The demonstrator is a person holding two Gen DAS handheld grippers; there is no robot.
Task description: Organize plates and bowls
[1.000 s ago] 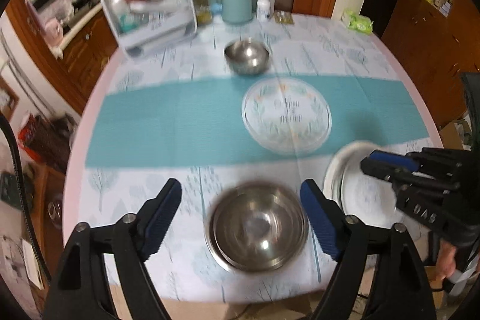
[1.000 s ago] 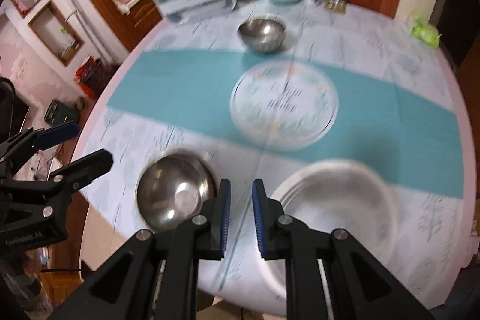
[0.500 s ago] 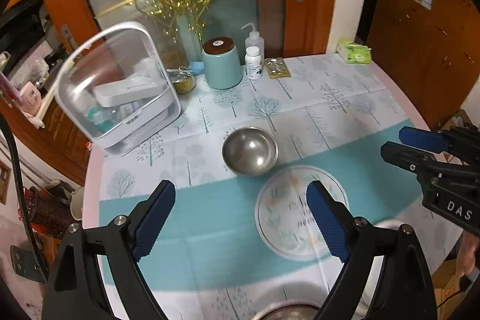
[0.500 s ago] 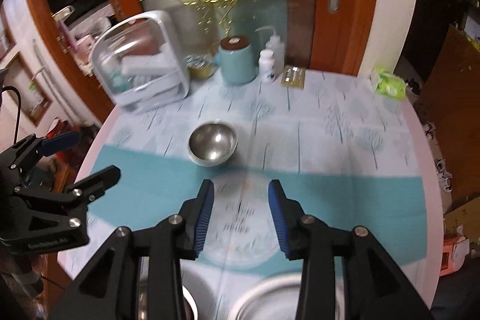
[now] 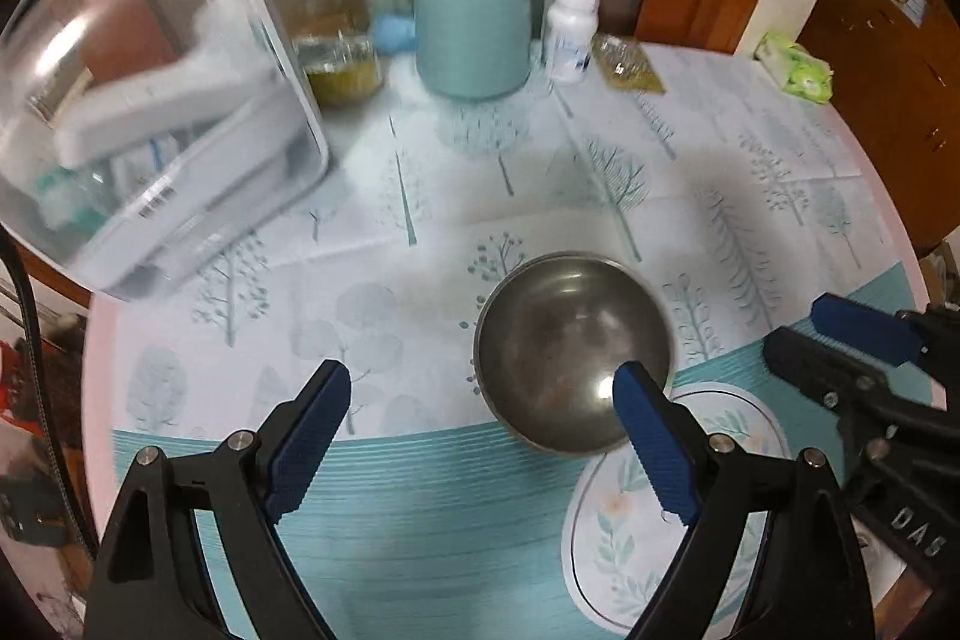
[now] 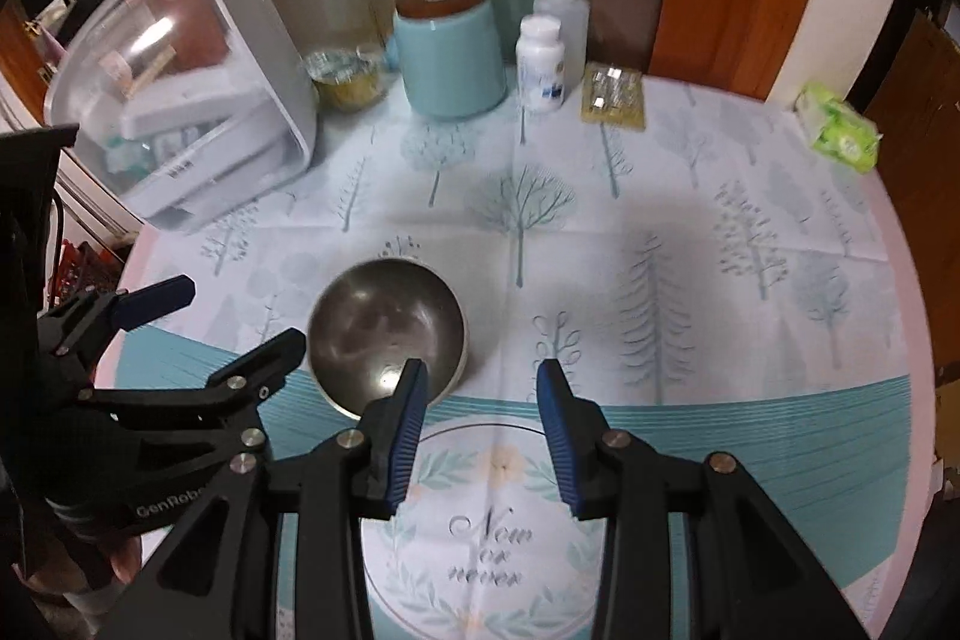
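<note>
A small steel bowl (image 5: pixel 573 352) stands on the tree-print tablecloth; it also shows in the right wrist view (image 6: pixel 387 334). A round floral plate (image 6: pixel 486 526) lies just in front of it on the teal runner, also visible in the left wrist view (image 5: pixel 636 520). My left gripper (image 5: pixel 480 436) is wide open and empty, its right finger over the bowl's near rim. My right gripper (image 6: pixel 483 412) is open and empty, hovering above the plate's far edge, just right of the bowl. The larger bowl and white plate are out of view.
At the table's back stand a clear lidded storage box (image 6: pixel 180 100), a teal canister (image 6: pixel 450 52), a white pill bottle (image 6: pixel 540 64), a squeeze bottle (image 6: pixel 564 10), a glass jar (image 6: pixel 345 79) and a green tissue pack (image 6: pixel 840 133).
Both grippers moved forward and down toward the small bowl and floral plate. The right gripper opened wider. The large bowl and white plate dropped out of view.
</note>
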